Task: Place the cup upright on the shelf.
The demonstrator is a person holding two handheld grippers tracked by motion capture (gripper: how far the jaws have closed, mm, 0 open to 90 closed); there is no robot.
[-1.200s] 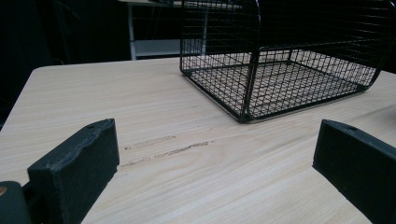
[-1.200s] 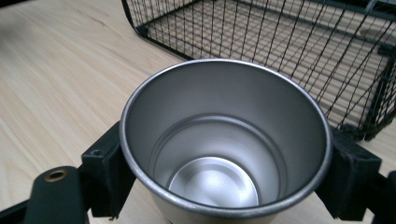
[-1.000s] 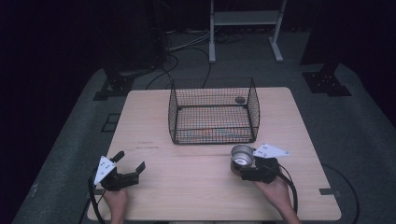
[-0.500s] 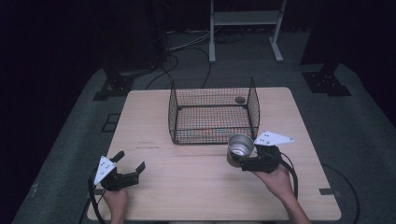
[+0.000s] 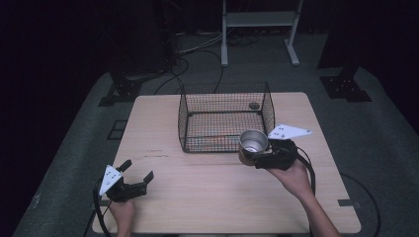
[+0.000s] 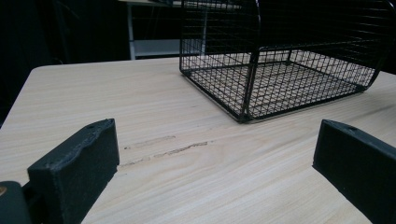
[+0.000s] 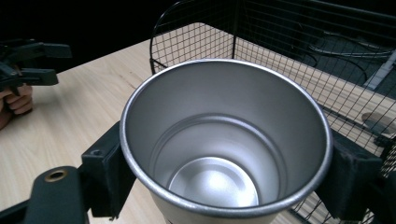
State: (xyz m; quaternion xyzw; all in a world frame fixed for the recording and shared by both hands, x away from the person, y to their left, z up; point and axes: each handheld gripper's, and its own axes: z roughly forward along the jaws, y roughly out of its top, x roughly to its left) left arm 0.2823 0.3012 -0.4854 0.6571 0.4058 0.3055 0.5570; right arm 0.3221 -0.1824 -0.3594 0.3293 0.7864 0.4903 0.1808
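Observation:
A shiny, empty metal cup (image 5: pixel 253 142) hangs upright in the air just off the front right corner of the black wire basket (image 5: pixel 225 116). My right gripper (image 5: pixel 255 154) is shut on it, one jaw on each side of its wall. In the right gripper view the cup's open mouth (image 7: pixel 224 140) sits between the two black jaws, with the basket's mesh (image 7: pixel 289 51) close behind. My left gripper (image 5: pixel 138 169) rests open near the table's front left corner. Between its jaws is only bare wood (image 6: pixel 215 172).
The light wooden table (image 5: pixel 207 197) has a scuffed streak (image 6: pixel 163 149) ahead of the left gripper. A small dark round thing (image 5: pixel 254 105) lies in the basket's far right corner. Cables and a white stand's legs (image 5: pixel 259 29) are on the dark floor beyond.
The right gripper has lifted the cup off the table and carried it up toward the basket's front right corner. The left gripper has stayed put.

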